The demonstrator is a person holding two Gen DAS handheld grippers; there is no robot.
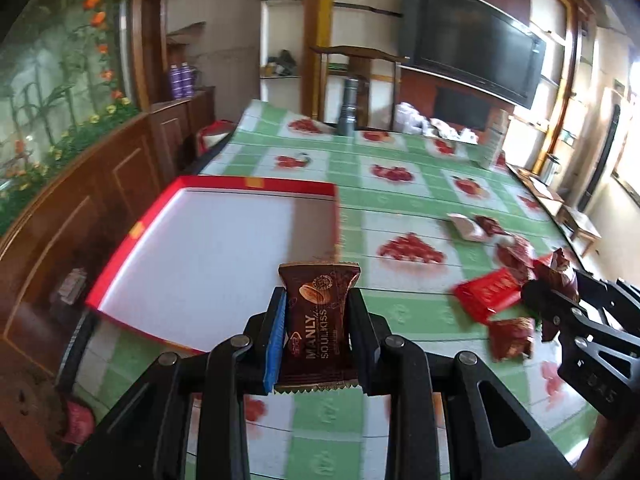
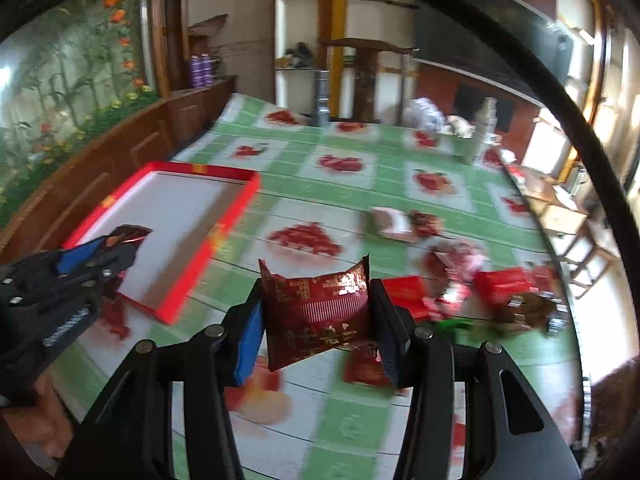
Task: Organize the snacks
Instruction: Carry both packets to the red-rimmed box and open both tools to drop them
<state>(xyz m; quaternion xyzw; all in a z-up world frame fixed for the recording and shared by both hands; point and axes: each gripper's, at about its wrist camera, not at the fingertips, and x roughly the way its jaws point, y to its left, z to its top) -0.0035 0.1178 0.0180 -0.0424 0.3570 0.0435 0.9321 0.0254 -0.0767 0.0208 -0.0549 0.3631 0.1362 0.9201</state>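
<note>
Left tool (image 1: 318, 316) clamped a brown Manly packet (image 1: 318, 320); right tool (image 2: 316, 320) clamped a maroon packet (image 2: 316, 312); red box lid (image 1: 224, 256) lay ahead-left, nearer the left tool.

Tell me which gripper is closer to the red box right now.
Left. The left gripper holds its packet at the red box edge; the right gripper is off to the box's right.

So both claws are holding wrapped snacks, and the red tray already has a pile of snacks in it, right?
Not quite. The left claw and right claw each hold a wrapped snack, but the red tray holds nothing yet: the left wrist view shows its bare white floor.
</note>
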